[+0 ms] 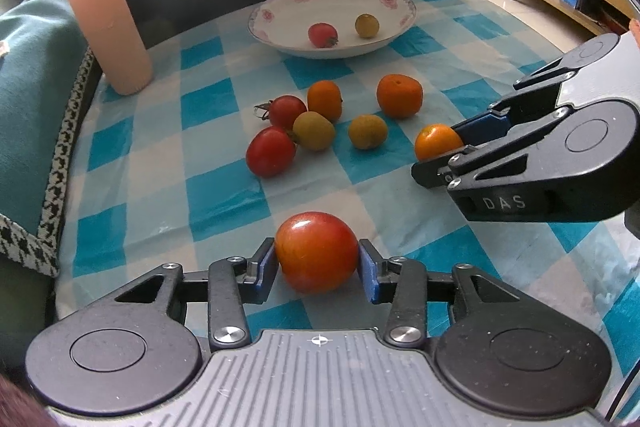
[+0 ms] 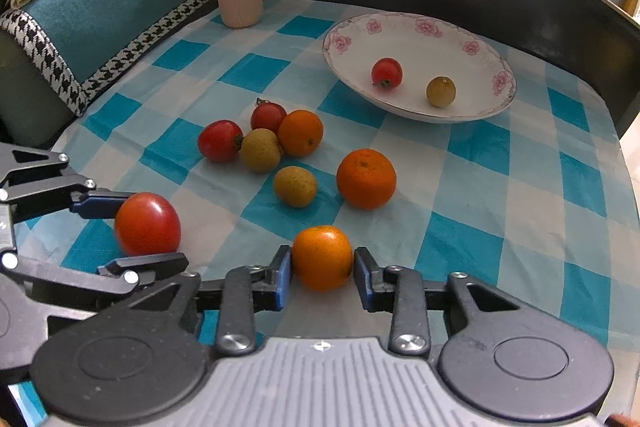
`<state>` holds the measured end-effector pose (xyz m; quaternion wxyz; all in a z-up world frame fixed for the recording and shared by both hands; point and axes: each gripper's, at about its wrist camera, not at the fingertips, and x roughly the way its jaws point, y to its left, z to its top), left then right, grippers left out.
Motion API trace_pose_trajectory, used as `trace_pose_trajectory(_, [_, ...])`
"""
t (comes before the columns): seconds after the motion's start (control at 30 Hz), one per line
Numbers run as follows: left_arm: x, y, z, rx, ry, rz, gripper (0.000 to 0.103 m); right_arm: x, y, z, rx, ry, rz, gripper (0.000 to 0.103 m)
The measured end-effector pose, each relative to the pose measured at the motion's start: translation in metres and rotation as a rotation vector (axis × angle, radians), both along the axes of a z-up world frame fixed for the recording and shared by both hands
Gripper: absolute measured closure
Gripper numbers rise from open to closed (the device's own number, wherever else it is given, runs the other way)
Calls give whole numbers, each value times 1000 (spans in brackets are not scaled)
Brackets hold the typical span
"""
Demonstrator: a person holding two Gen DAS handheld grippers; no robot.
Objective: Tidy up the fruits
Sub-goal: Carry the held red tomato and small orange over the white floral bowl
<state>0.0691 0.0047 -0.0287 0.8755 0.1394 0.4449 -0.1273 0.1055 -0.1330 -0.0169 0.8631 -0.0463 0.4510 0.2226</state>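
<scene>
Left gripper: clenched on the big tomato, near the table's front edge.
Right gripper: clamped around a small orange, just beside the tomato.
Bowl: toward the far edge, holding one tomato and one green fruit.
Loose fruit: clustered mid-table.
Advice: lift straight, squeeze gently, carry over the cluster, lower inside the bowl's rim.

Left tool and right tool both clamped, angled down.
</scene>
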Motion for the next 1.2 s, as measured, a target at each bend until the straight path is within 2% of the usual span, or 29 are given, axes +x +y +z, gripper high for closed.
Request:
trace_pose_trajectory(0.77, [22, -11, 20, -26, -48, 10, 53, -2, -12, 22, 33, -31, -36, 57])
trace_pose_trajectory(1.2, [32, -16, 26, -20, -61, 19, 53, 2, -14, 28, 13, -43, -60, 57])
